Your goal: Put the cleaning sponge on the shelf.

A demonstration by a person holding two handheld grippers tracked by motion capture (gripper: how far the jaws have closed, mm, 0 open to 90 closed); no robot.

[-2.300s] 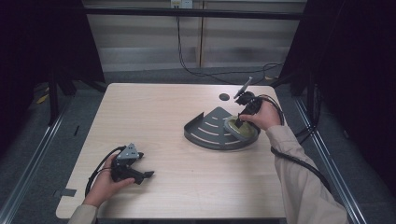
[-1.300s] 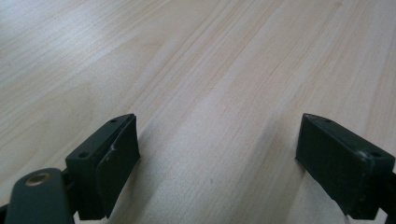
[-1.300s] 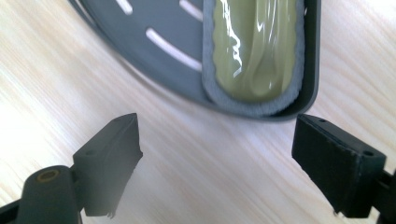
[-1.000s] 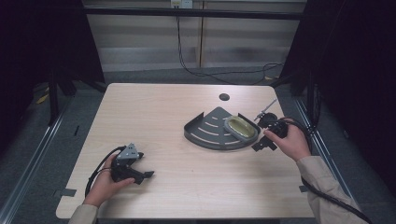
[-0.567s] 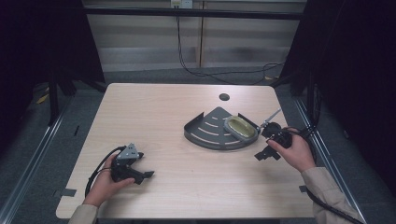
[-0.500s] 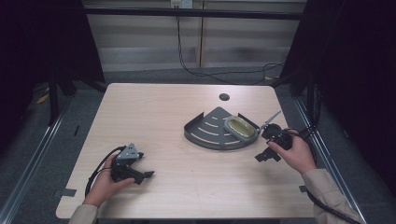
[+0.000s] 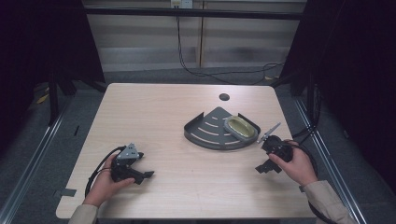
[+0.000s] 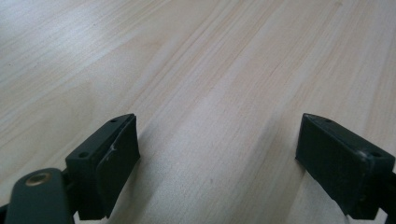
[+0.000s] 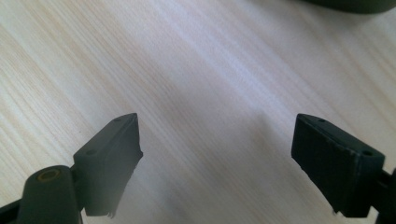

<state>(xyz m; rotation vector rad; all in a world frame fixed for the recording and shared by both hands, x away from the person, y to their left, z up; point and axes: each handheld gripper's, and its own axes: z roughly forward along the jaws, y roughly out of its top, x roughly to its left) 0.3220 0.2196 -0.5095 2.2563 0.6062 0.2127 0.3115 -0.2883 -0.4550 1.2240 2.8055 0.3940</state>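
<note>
On the light wood table [image 7: 177, 116], a dark fan-shaped rack [image 7: 212, 133] sits right of centre, with a yellow-green dish [image 7: 240, 127] on its 3 o'clock end. The right hand-held gripper [image 7: 266, 166] rests at the rack's 4 o'clock, jaws wide and empty. The left hand-held gripper [image 7: 145, 174] lies at 7 o'clock, also wide and empty.

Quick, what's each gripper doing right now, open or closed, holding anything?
Left gripper: open, holding nothing, over bare table.
Right gripper: open, holding nothing, beside the dark tray.
</note>
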